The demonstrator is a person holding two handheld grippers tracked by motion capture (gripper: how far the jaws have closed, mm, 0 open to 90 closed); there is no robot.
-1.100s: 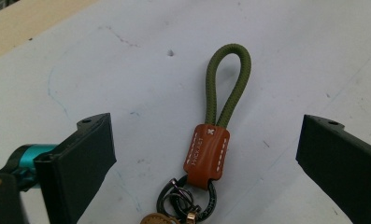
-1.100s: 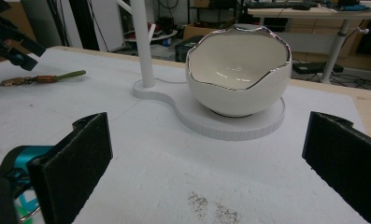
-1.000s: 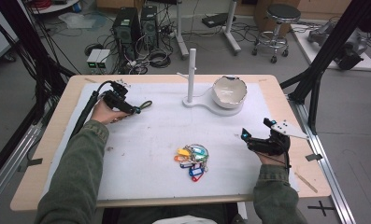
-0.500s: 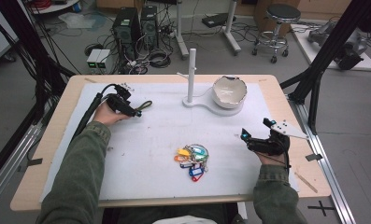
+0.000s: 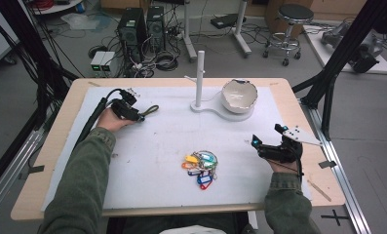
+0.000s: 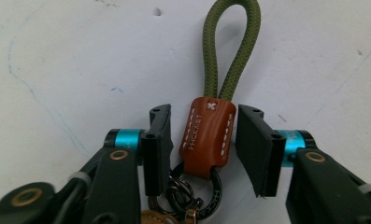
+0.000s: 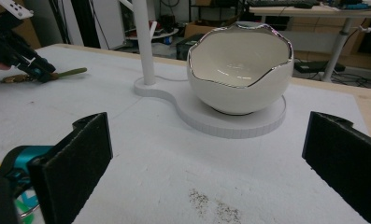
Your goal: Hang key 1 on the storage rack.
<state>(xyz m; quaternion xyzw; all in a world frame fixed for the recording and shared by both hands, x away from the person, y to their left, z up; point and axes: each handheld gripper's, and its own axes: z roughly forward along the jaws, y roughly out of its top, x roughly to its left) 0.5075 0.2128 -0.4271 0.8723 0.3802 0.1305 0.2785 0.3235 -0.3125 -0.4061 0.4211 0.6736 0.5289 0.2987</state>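
A keychain with an olive cord loop (image 6: 230,51), a brown leather tab (image 6: 206,137) and dark metal rings lies flat on the white mat at the far left (image 5: 151,109). My left gripper (image 6: 204,114) straddles the leather tab. Its jaws have just been closing, and the pads (image 6: 251,144) stand a sliver off the tab on both sides without pressing it. In the high view the left gripper (image 5: 140,117) lies low over the mat. My right gripper (image 5: 255,142) rests at the right side of the mat, jaws wide open (image 7: 211,140) with nothing between them, facing the bowl.
A white eggshell-shaped bowl (image 5: 239,95) sits on a flat white stand (image 7: 248,123) beside an upright white post (image 5: 199,78) at the back centre. A bunch of coloured key tags (image 5: 201,165) lies on the middle front of the mat. Floor clutter lies beyond the table.
The left gripper's jaws have narrowed around the keychain's tab. Both hands have hardly shifted, and the keychain lies where it was.
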